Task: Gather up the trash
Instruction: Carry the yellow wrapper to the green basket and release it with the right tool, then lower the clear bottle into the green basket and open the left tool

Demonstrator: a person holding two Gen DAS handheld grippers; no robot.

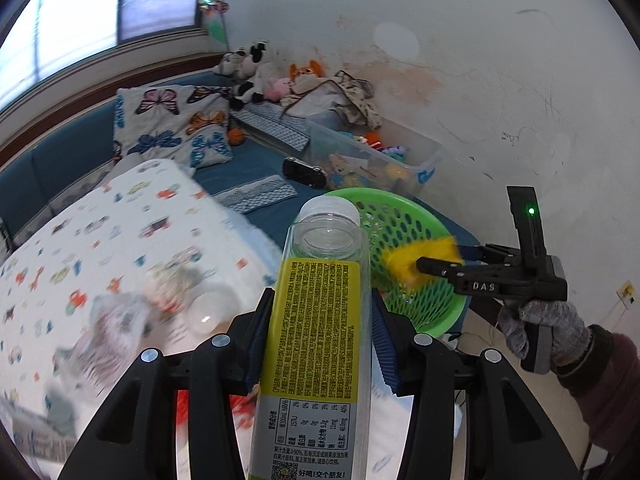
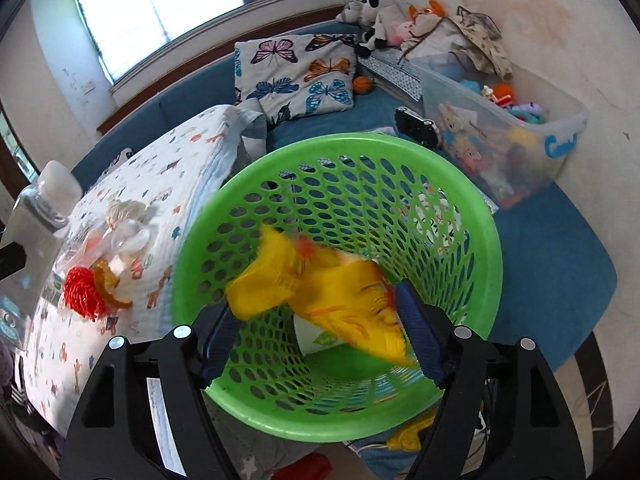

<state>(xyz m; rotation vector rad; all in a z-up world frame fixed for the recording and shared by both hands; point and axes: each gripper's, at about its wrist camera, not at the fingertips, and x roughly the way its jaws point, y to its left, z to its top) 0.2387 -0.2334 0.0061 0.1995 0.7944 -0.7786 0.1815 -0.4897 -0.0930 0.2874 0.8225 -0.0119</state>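
My left gripper (image 1: 320, 320) is shut on an empty clear plastic bottle (image 1: 316, 320) with a yellow label and holds it above the patterned bed, its cap end pointing at the green mesh basket (image 1: 400, 216). The bottle also shows at the left edge of the right wrist view (image 2: 36, 216). My right gripper (image 2: 316, 320) hangs over the basket (image 2: 336, 148) with its jaws wide apart, and a blurred yellow wrapper (image 2: 320, 284) sits between them inside the basket mouth. In the left wrist view the right gripper (image 1: 432, 264) reaches over the basket with the wrapper (image 1: 416, 256) at its tip.
On the white patterned quilt (image 2: 132, 184) lie a red net (image 2: 82, 292), clear plastic pieces (image 2: 128, 240) and crumpled wrappers (image 1: 116, 320). Behind are a butterfly pillow (image 2: 296, 72), plush toys (image 2: 380, 12), a clear toy bin (image 2: 560, 128) and a black toy car (image 2: 416, 124).
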